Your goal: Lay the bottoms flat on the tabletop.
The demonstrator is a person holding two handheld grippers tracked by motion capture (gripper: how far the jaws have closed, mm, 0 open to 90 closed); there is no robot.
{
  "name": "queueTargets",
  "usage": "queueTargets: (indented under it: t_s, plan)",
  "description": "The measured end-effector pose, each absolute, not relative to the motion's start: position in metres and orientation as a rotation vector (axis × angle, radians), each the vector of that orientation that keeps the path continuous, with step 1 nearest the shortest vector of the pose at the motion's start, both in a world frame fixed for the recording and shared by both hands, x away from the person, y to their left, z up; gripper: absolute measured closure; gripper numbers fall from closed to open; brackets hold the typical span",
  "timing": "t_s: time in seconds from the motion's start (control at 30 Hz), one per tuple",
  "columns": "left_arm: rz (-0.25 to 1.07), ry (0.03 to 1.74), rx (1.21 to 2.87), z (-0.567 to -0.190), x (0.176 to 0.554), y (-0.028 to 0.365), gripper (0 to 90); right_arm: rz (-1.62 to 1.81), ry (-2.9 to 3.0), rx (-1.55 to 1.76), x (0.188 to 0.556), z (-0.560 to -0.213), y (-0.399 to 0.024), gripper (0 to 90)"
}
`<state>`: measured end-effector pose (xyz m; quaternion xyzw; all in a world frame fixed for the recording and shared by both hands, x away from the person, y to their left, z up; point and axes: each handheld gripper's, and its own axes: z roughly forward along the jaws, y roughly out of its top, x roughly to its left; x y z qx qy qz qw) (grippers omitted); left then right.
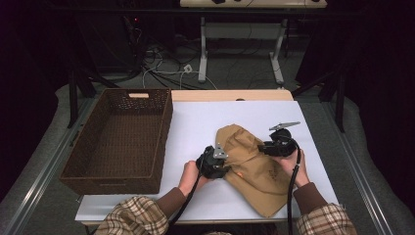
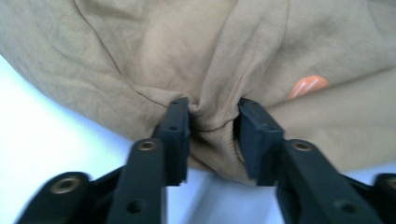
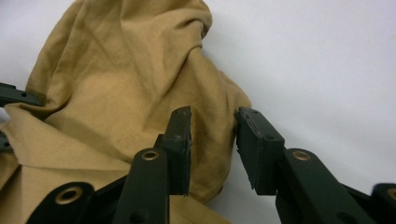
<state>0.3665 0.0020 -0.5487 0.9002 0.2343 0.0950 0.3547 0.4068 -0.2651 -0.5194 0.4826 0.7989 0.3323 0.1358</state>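
A crumpled tan cloth (image 1: 254,166) lies on the white table top (image 1: 195,122), right of centre. My left gripper (image 1: 226,166) sits at the cloth's left edge. In the left gripper view a bunched fold of the cloth (image 2: 140,46) stands between the jaws of my left gripper (image 2: 212,109); it rests against one pad, with a thin dark gap at the other. A small orange mark (image 2: 308,86) shows on the fabric. My right gripper (image 1: 264,147) is at the cloth's upper right edge. In its own view my right gripper (image 3: 212,116) is open, the cloth's edge (image 3: 116,70) partly between the jaws.
A large dark brown wicker basket (image 1: 166,132) stands on the left of the table, close beside the cloth's side. Bare white table lies beyond and to the right of the cloth. Cables and a desk frame (image 1: 240,34) are on the floor behind.
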Motion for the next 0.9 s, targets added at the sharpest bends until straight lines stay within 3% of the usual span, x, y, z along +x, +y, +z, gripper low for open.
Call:
queueTargets:
  t_s: [0.13, 0.33, 0.63, 0.73, 0.9]
  plan:
    - [0.255, 0.592, 2.356, -0.546, 0.362, 0.004, 55.8, 0.951, 2.338, 1.399, 0.407, -0.523, -0.263, 67.7]
    - [0.280, 0.569, 2.360, -0.542, 0.360, 0.003, 48.5, 0.938, 2.367, 1.368, 0.406, -0.523, -0.261, 81.5]
    - [0.287, 0.478, 2.334, -0.534, 0.358, -0.016, 34.9, 0.964, 2.371, 1.311, 0.403, -0.520, -0.253, 84.1]
    - [0.295, 0.438, 2.329, -0.534, 0.357, -0.022, 36.0, 0.973, 2.380, 1.289, 0.404, -0.520, -0.247, 84.3]
    - [0.327, 0.423, 2.338, -0.539, 0.357, -0.024, 58.0, 0.991, 2.410, 1.254, 0.403, -0.520, -0.238, 84.2]
